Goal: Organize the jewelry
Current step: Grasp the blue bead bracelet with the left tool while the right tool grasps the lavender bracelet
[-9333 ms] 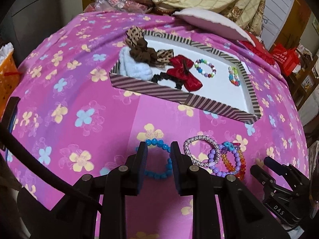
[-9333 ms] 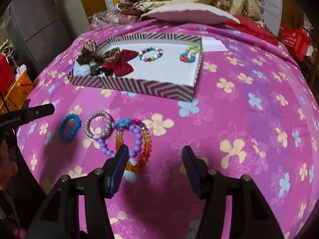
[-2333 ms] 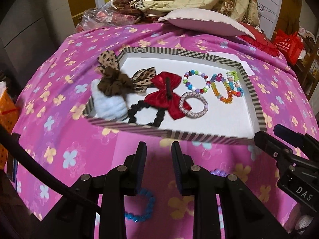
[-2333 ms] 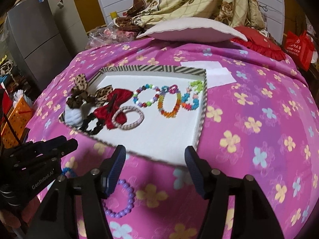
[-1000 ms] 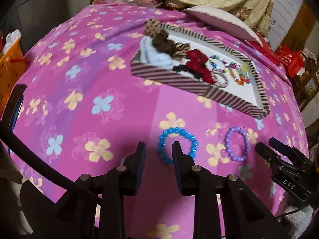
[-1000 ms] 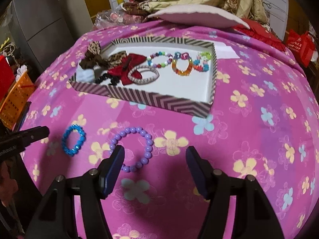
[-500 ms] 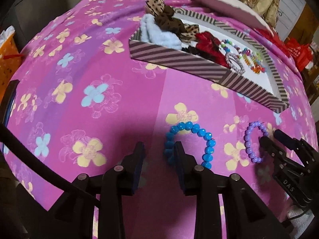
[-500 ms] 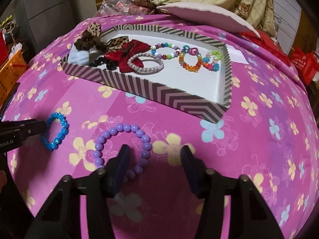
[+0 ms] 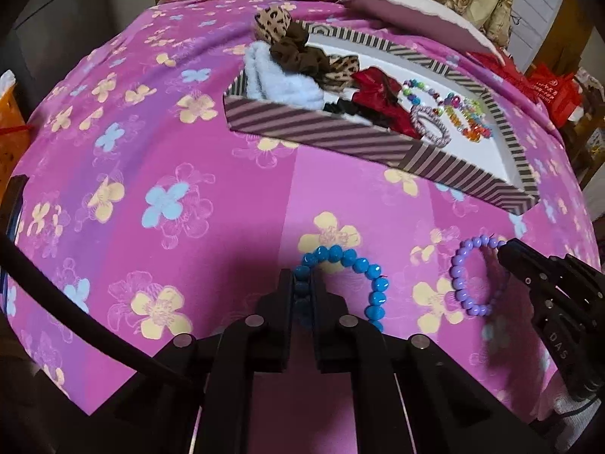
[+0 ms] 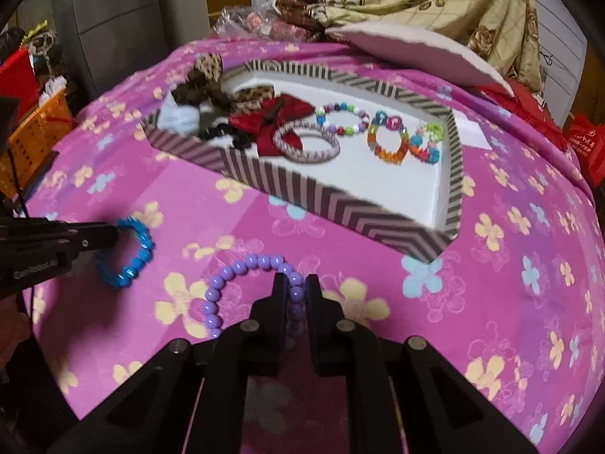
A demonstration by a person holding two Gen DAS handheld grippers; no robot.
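The left gripper (image 9: 302,283) fingers are closing on the blue bead bracelet (image 9: 349,282). The right gripper (image 10: 294,285) fingers pinch the purple bead bracelet (image 10: 234,287). Both bracelets lie on the pink flowery bed cover (image 9: 151,174). Round shiny beads could slip out when lifted. Farther back, the striped box (image 10: 340,208) holds more bracelets.
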